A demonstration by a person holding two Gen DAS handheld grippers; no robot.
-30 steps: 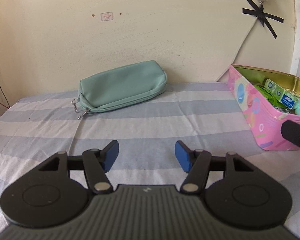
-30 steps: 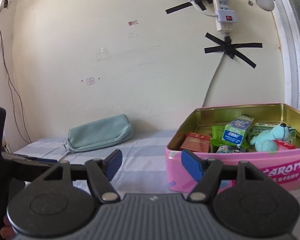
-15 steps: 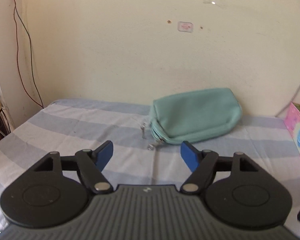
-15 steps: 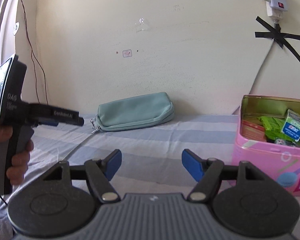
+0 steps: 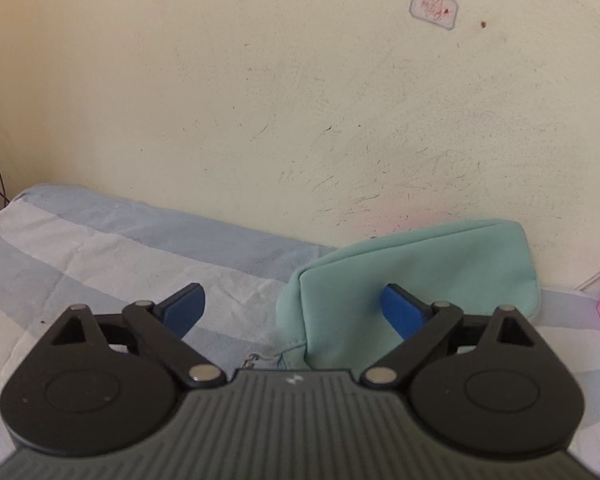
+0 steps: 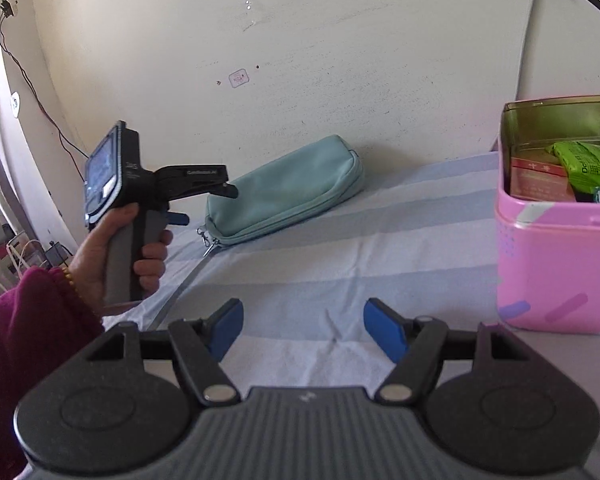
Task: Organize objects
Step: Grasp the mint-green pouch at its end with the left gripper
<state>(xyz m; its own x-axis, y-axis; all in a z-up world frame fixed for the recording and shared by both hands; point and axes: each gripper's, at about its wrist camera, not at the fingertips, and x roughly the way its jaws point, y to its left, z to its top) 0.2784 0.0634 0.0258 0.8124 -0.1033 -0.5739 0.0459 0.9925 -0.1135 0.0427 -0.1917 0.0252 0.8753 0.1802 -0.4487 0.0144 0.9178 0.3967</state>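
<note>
Right gripper: the right gripper (image 6: 303, 328) fills the bottom of the right wrist view, its blue pads apart with only striped bedsheet (image 6: 340, 272) between them; it holds nothing
Left gripper: the left gripper (image 5: 293, 312) sits low in the left wrist view, jaws opening, the left end of the pouch showing in the gap but neither pad pressing on it
Left hand: at the left of the right wrist view, a hand (image 6: 116, 248) in a maroon sleeve (image 6: 24, 320) grips the handle, nose aimed at the pouch
Pouch: a mint green zip pouch (image 5: 412, 276) lies on the sheet against the wall, centre right in the left wrist view, zip pull toward the camera
Tin: an open pink tin (image 6: 556, 272) at the right edge, well apart from the pouch, already holds packets
Step in hand: seemingly the approach to pick up the pouch
Next move: likely ease forward until the pads straddle the soft end, then close; the fabric may bunch or slip
</note>
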